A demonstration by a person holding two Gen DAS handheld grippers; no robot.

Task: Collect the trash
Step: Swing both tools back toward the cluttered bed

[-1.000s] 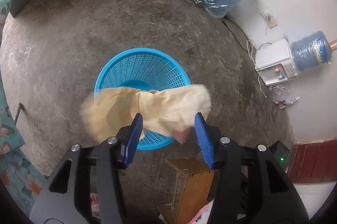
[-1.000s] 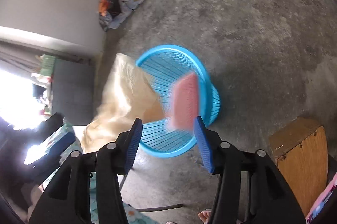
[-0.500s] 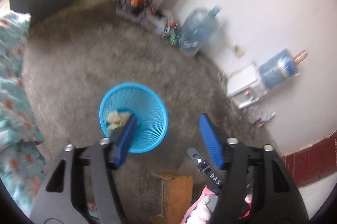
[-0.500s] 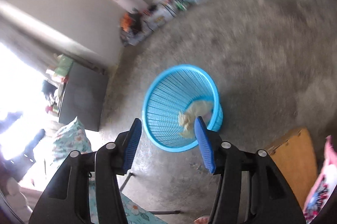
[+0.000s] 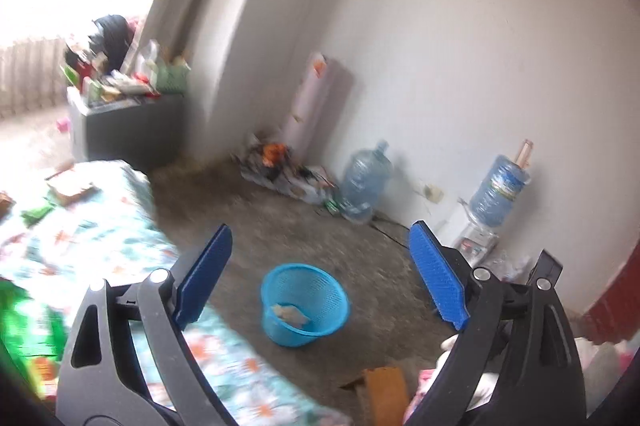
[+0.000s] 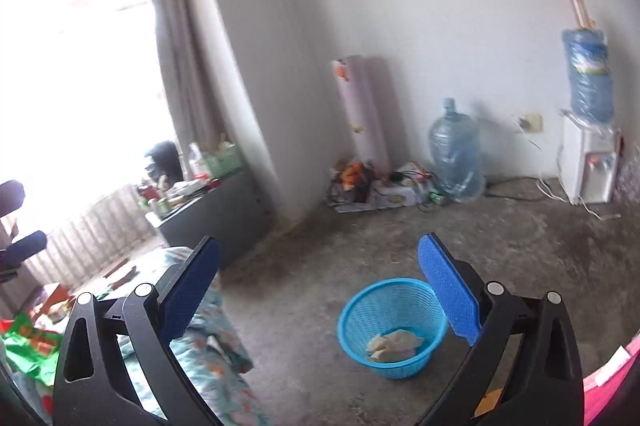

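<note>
A blue mesh basket (image 5: 316,330) (image 6: 356,306) stands on the concrete floor, well below and ahead of both grippers. Crumpled tan paper (image 5: 290,314) (image 6: 394,344) lies at its bottom. My left gripper (image 5: 320,278) is raised high above the floor, its jaws still opening wide with nothing between them. My right gripper (image 6: 318,290) is likewise raised, its jaws opening to full width and empty. More litter, green wrappers (image 5: 24,330) (image 6: 28,342) and a brown card (image 5: 70,187), lies on the floral bed cover (image 5: 100,246) (image 6: 200,342) at the left.
Against the white wall stand a pink roll (image 6: 364,113), a water jug (image 6: 456,153), a dispenser with bottle (image 6: 586,157) and a pile of clutter (image 6: 372,181). A dark cabinet (image 5: 128,129) stands by the curtain. A wooden stool (image 5: 384,392) is near the bottom edge.
Both grippers let go of the tan paper and the pink piece over the basket, opened wide, then rose and tilted up, so the basket now looks small and far. The paper lies inside it.
</note>
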